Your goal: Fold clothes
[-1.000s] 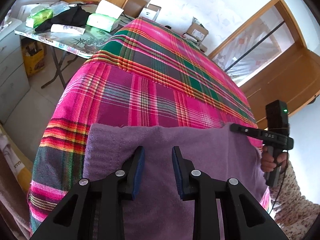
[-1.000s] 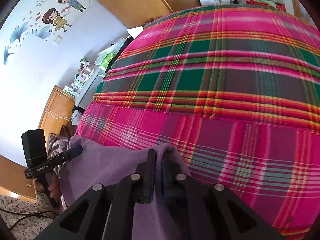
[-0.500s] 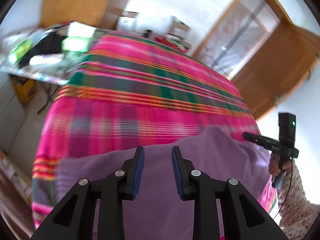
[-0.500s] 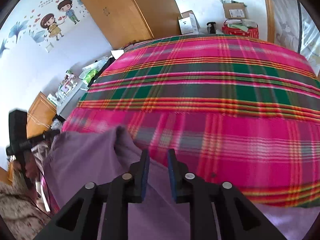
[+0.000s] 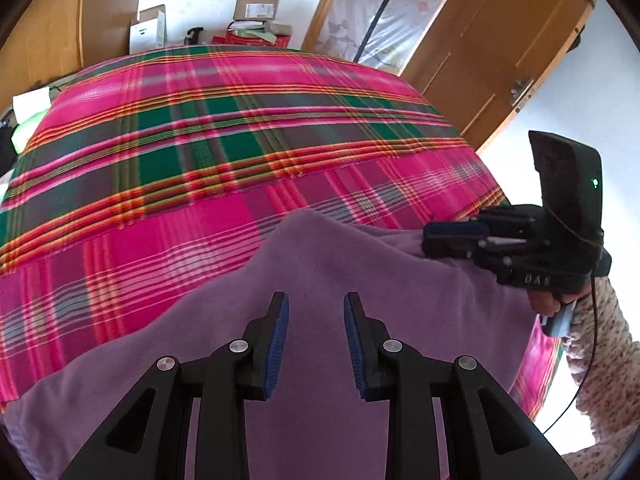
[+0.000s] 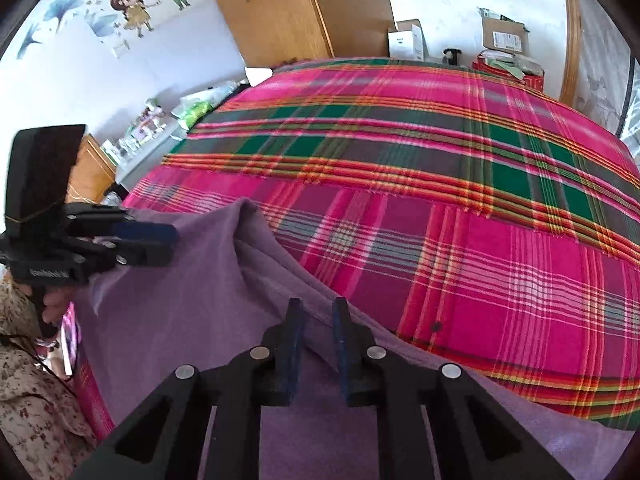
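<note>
Purple garment (image 5: 320, 360) cut off below

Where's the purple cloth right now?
The purple cloth lies on the near edge of the plaid bed, under both grippers in both wrist views. A raised fold peaks between them.

plaid bedspread (image 5: 224, 152) centre | cardboard boxes (image 5: 256, 8) 12 o'clock | wooden door (image 5: 492, 48) 2 o'clock | wardrobe (image 6: 288, 8) 11 o'clock

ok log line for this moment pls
task: fold clothes | left hand-held gripper: open, over purple garment | right hand-held gripper: open, above garment fold | surface: plaid bedspread
</note>
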Demonstrator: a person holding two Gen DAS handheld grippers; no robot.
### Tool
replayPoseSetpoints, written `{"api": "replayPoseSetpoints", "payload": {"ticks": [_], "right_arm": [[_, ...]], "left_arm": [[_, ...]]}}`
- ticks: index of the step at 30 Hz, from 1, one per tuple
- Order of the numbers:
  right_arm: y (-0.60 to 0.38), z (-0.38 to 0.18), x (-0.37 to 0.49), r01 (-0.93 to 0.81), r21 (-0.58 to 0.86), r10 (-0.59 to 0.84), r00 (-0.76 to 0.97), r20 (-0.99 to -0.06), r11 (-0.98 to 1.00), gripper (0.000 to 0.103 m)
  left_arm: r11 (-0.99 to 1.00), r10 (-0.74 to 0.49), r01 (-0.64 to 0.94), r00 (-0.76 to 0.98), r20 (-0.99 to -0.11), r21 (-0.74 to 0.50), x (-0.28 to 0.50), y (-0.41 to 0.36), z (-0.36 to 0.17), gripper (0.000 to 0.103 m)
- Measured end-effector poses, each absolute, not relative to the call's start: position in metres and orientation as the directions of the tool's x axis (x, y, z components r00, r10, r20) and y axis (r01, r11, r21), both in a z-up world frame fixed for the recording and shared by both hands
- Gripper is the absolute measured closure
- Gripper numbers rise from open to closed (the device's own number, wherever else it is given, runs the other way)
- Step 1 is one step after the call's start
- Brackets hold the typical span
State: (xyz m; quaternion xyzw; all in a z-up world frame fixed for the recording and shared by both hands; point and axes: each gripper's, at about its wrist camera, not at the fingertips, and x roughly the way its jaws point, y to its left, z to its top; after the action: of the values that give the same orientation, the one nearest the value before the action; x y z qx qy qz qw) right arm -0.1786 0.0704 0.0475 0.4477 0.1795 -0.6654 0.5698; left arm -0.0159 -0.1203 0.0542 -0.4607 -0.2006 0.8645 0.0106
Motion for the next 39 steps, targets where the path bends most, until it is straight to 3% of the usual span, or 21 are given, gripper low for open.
{"api": "replayPoseSetpoints", "payload": {"ticks": [6,7,8,9,11,15,19,21,22,28,34,39], "right_arm": [[0.062,0.039,-0.174,0.932,0.238,-0.580,0.038,-0.814,-0.273,0.082],[0.062,0.039,-0.173,0.934,0.236,-0.583,0.038,-0.812,-0.267,0.084],[0.062,0.040,-0.172,0.939,0.220,-0.584,0.025,-0.811,-0.265,0.098],[0.062,0.040,-0.171,0.943,0.201,-0.585,0.009,-0.811,-0.264,0.103],[0.065,0.045,-0.173,0.942,0.155,-0.592,-0.054,-0.804,-0.297,0.103],[0.076,0.053,-0.189,0.913,0.217,-0.640,-0.061,-0.766,-0.346,0.103],[0.069,0.052,-0.177,0.934,0.257,-0.640,0.043,-0.767,-0.247,0.100],[0.071,0.055,-0.173,0.938,0.255,-0.642,0.047,-0.765,-0.235,0.082],[0.071,0.056,-0.171,0.939,0.254,-0.644,0.048,-0.764,-0.231,0.079],[0.082,0.066,-0.159,0.949,0.261,-0.664,0.079,-0.743,-0.179,0.078],[0.079,0.053,-0.168,0.947,0.170,-0.605,-0.032,-0.795,-0.274,0.078],[0.065,0.046,-0.153,0.970,0.148,-0.587,0.008,-0.809,-0.191,0.078]], "left_arm": [[-0.899,0.233,0.177,-0.580,-0.780,-0.400,-0.031,-0.121,0.050,0.073],[-0.898,0.231,0.183,-0.576,-0.784,-0.399,-0.033,-0.121,0.049,0.073],[-0.898,0.225,0.192,-0.570,-0.790,-0.395,-0.035,-0.122,0.047,0.073],[-0.896,0.220,0.206,-0.563,-0.797,-0.393,-0.037,-0.123,0.045,0.073],[-0.888,0.227,0.215,-0.563,-0.794,-0.406,-0.038,-0.125,0.043,0.073],[-0.881,0.225,0.223,-0.578,-0.784,-0.418,-0.036,-0.128,0.043,0.073],[-0.876,0.224,0.225,-0.596,-0.772,-0.428,-0.036,-0.130,0.045,0.073],[-0.877,0.224,0.222,-0.596,-0.771,-0.426,-0.037,-0.129,0.045,0.073],[-0.877,0.223,0.224,-0.594,-0.773,-0.425,-0.036,-0.129,0.045,0.073],[-0.875,0.219,0.230,-0.596,-0.773,-0.425,-0.036,-0.132,0.045,0.073],[-0.873,0.219,0.234,-0.596,-0.773,-0.428,-0.040,-0.131,0.045,0.073],[-0.872,0.223,0.232,-0.597,-0.771,-0.432,-0.043,-0.129,0.045,0.073]]}}
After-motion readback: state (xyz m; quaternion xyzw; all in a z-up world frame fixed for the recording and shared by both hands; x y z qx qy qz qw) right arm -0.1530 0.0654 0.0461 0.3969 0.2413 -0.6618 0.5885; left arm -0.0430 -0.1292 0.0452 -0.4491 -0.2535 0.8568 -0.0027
